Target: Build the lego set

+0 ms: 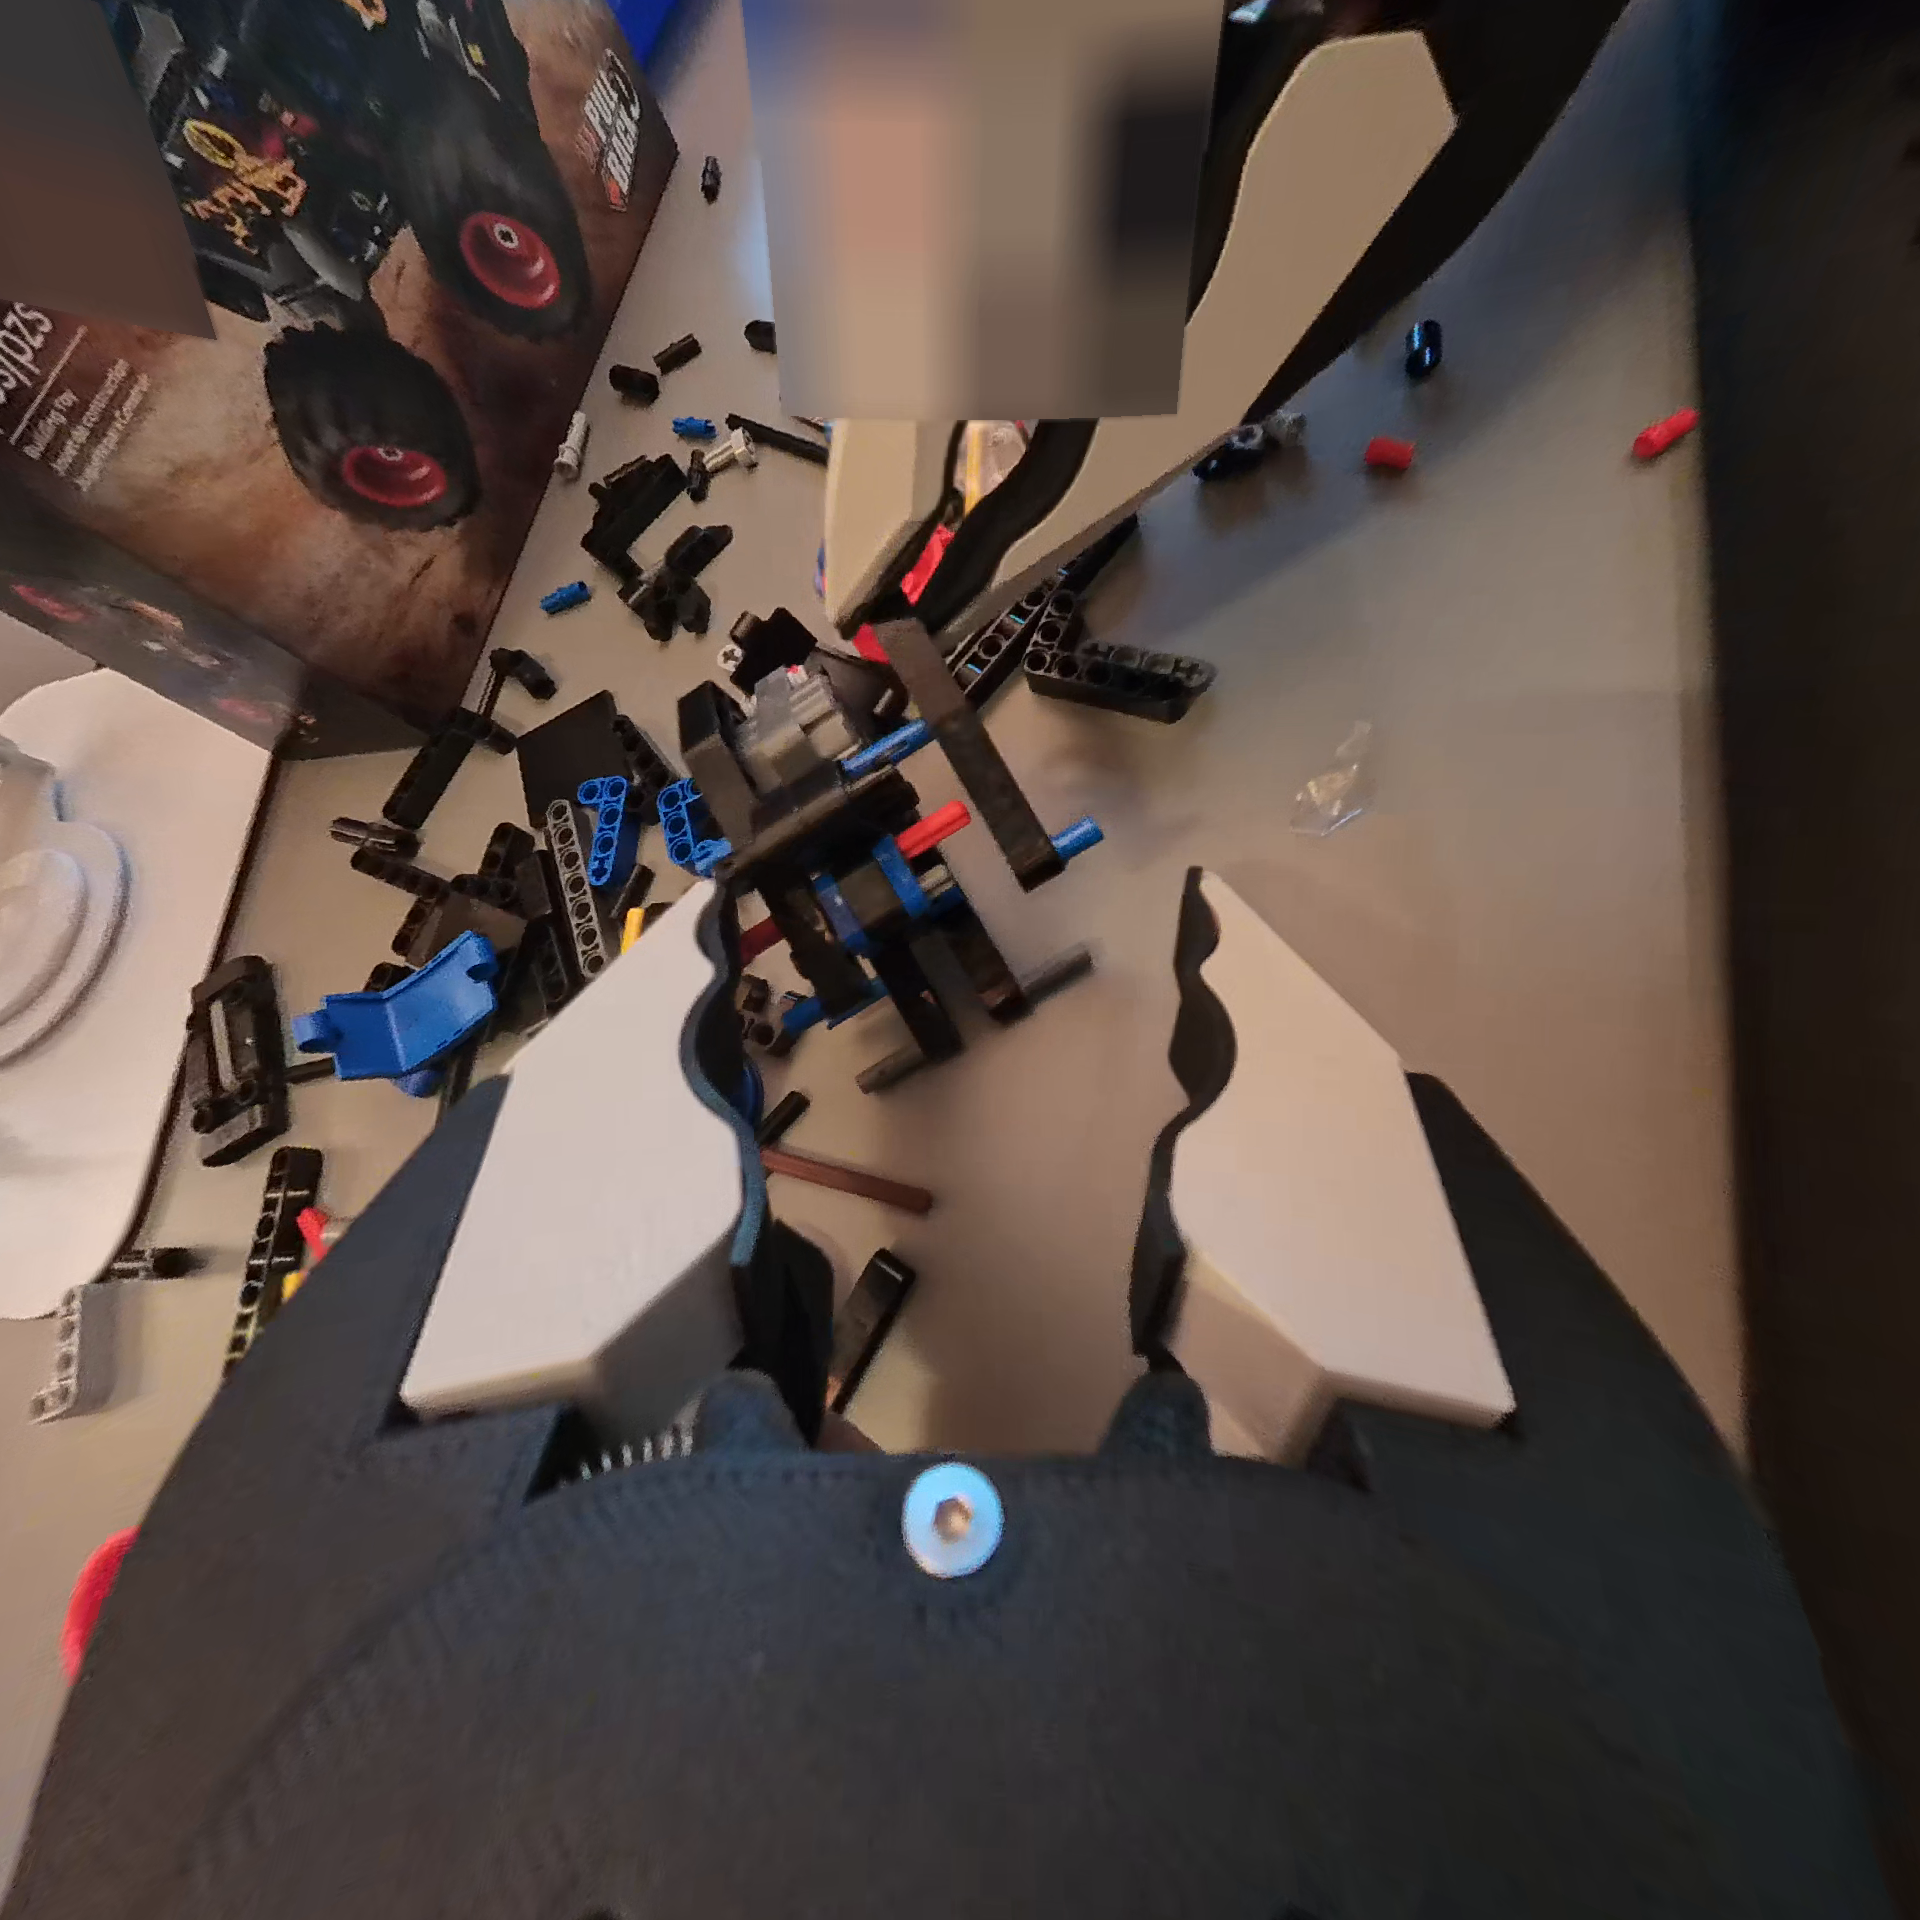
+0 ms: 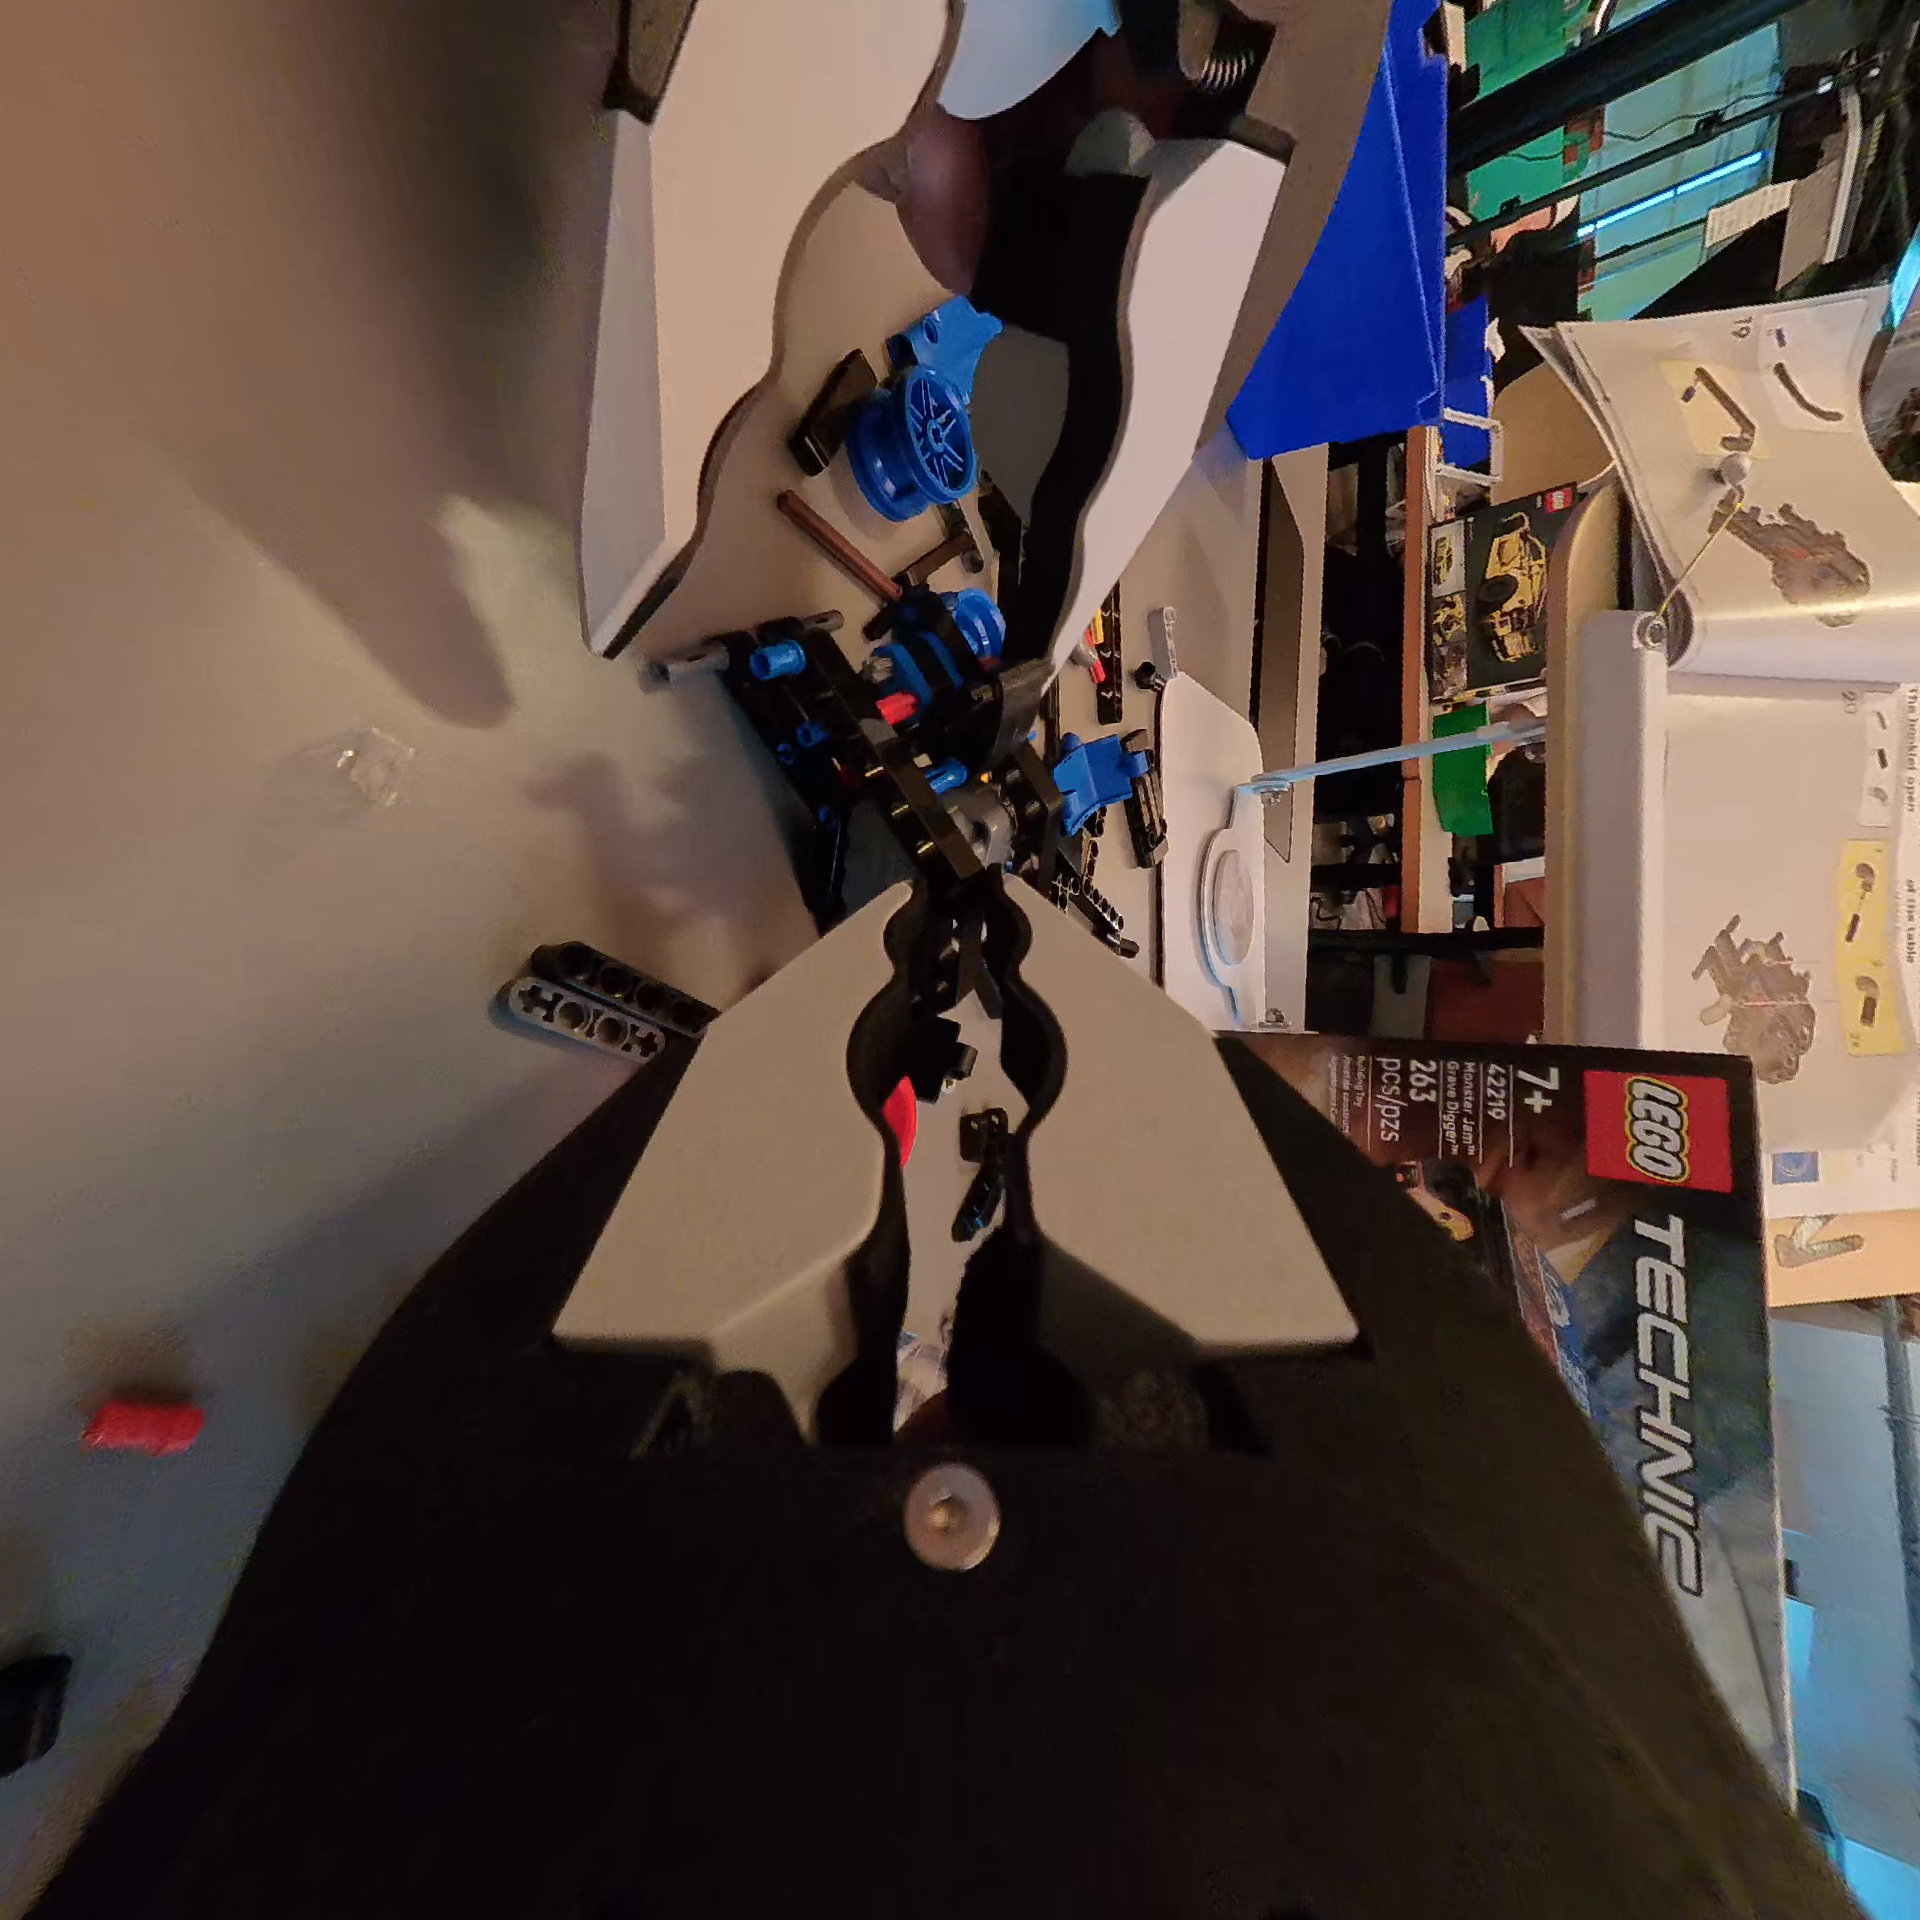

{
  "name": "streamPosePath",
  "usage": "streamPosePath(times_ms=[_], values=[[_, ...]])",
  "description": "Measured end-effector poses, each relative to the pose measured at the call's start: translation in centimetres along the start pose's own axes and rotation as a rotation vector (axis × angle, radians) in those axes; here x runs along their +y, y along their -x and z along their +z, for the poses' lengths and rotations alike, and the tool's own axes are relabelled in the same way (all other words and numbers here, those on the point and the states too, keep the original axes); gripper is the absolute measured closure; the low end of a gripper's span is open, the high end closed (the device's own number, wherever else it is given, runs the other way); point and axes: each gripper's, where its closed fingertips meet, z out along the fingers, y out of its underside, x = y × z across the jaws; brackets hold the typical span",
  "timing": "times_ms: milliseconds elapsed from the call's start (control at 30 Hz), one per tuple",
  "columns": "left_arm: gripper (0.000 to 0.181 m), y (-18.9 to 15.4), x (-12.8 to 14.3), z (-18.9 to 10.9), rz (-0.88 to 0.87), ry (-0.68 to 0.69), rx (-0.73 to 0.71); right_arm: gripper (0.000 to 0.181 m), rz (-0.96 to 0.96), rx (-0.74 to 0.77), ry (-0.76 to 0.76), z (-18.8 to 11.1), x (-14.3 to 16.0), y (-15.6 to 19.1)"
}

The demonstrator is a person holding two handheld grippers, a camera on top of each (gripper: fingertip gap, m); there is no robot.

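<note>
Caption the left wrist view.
Open left gripper nears the half-built model among scattered loose pieces.

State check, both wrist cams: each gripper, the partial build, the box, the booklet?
Left gripper: open, empty, jaws wide beside the build.
Right gripper: shut on the build's end.
Black-and-blue partly built lego assembly: incomplete, lifted at a tilt above the table.
Printed cardboard lego box: standing on the table.
White instruction booklet: open on a stand.

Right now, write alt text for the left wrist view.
The left gripper, fingers open, points at a half-built black-and-blue lego assembly that the right gripper holds from the far side. Loose pieces and the set's box lie to the left on the grey table.
</note>
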Motion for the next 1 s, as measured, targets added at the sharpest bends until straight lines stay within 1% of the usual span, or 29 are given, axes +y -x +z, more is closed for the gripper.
streamPosePath(times_ms=[100, 233, 300, 433, 567, 800, 1000], values=[[0.100, 0.1, -0.3, 0.0, -0.051, -0.016, 0.017, 0.174, -0.003, 0.006, 0.003, 0.1, 0.0, -0.1], [0.114, 0.9, -0.5, 0.0, -0.103, -0.024, 0.001, 0.174, -0.011, 0.019, 0.014, 0.2, 0.1, -0.2], [0.116, 1.1, -0.5, 0.1, -0.127, -0.028, -0.003, 0.174, -0.015, 0.029, 0.027, 0.3, 0.3, -0.3], [0.113, 1.2, -0.8, 0.2, -0.167, -0.037, 0.000, 0.174, -0.033, 0.045, 0.041, 0.5, 0.3, -0.3], [0.119, 1.6, -0.8, 0.3, -0.175, -0.033, -0.020, 0.174, -0.032, 0.059, 0.051, 0.7, 0.5, -0.4], [0.121, 1.9, -0.7, 0.4, -0.180, -0.031, -0.037, 0.174, -0.010, 0.063, 0.057, 0.7, 0.8, -0.6], [0.114, 1.9, -0.8, 0.4, -0.160, -0.024, -0.035, 0.174, 0.026, 0.049, 0.026, 0.5, 0.5, -0.8]])
